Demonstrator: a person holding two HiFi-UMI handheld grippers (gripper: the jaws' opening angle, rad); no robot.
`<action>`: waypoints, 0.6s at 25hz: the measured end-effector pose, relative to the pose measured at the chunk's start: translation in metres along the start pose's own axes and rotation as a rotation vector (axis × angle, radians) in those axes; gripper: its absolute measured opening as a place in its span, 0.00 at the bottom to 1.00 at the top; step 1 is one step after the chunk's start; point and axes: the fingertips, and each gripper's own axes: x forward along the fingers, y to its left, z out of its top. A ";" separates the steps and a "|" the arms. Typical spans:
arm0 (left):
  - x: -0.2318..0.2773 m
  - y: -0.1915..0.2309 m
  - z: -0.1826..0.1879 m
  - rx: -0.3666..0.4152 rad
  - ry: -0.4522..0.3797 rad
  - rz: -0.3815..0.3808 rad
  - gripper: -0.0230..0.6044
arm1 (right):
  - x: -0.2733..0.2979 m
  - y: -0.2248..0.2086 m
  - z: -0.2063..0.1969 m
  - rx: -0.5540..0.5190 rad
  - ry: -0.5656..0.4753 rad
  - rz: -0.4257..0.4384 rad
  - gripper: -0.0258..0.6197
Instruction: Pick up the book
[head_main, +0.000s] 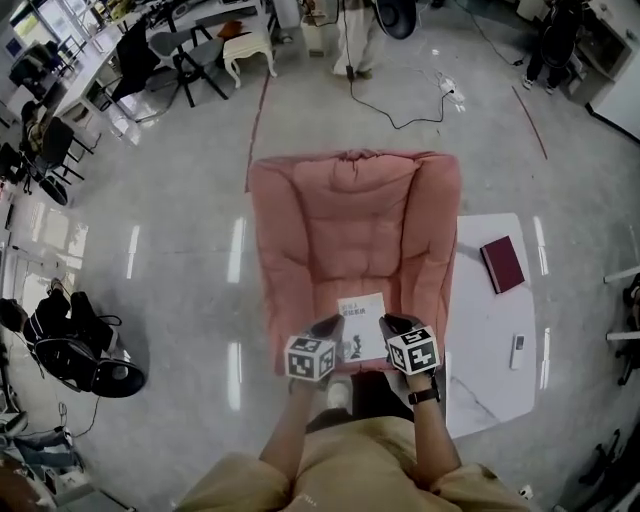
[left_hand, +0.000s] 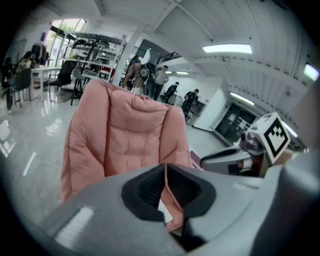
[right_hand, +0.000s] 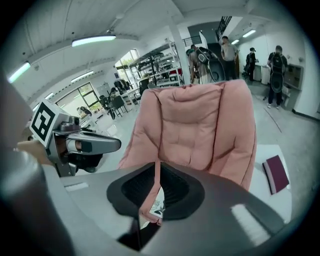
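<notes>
Squarely in the middle of the head view stood a pink padded chair (head_main: 355, 240), its back reclined away from the person and its seat nearest them. A white book (head_main: 362, 322) lay flat on the front part of that seat, cover up, with dark print on its lower half.

The left gripper (head_main: 328, 327) hovered at the chair's front edge, over the book's near left corner. In its own view its jaws were pressed together at the tips, leaving only a thin slit through which a strip of pink cushion and a sliver of the book showed; nothing was clamped between them. The right gripper (head_main: 392, 323) sat at the same front edge, over the book's near right corner. Its jaws were likewise closed tip to tip and held nothing, with cushion and a bit of the printed cover showing through the slit. Whether either gripper touched the book could not be told.

Just beside the chair, on the person's right, was a low white table (head_main: 490, 330). On it lay a maroon book (head_main: 503, 263), level with the chair's seat, and a small white remote control (head_main: 517, 350) nearer the person. Beyond the chair's back, a black cable (head_main: 400, 115) trailed across the glossy grey floor (head_main: 180, 230), and a white stool (head_main: 247, 52) stood further off.
</notes>
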 end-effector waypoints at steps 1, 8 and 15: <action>0.011 0.005 -0.011 -0.027 0.030 0.001 0.06 | 0.010 -0.008 -0.010 0.022 0.028 0.007 0.10; 0.076 0.046 -0.083 -0.169 0.217 0.017 0.15 | 0.082 -0.058 -0.070 0.149 0.184 0.027 0.16; 0.139 0.088 -0.174 -0.302 0.405 0.002 0.33 | 0.158 -0.083 -0.149 0.258 0.260 0.039 0.19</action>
